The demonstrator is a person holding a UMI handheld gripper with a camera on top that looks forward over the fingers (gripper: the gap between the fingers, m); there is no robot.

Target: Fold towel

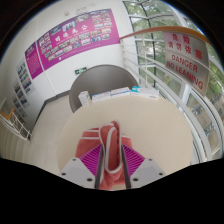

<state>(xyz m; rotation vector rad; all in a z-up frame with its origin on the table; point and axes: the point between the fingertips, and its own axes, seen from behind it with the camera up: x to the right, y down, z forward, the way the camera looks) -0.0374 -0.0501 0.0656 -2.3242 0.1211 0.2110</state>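
Observation:
A pinkish-red towel [112,140] with a pale hem hangs bunched between my fingers, rising just ahead of them. My gripper [112,160] is shut on the towel, both magenta pads [95,158] pressing its folds. The gripper is lifted and tilted up, so most of the towel below is hidden. A pale table top [90,120] lies beyond the fingers.
A wall with pink-and-white posters [70,40] stands at the far left. A glass wall with red "DANGER / WARNING" lettering [186,68] runs along the right. A dark arched doorway [95,78] and white furniture [125,95] sit beyond the table.

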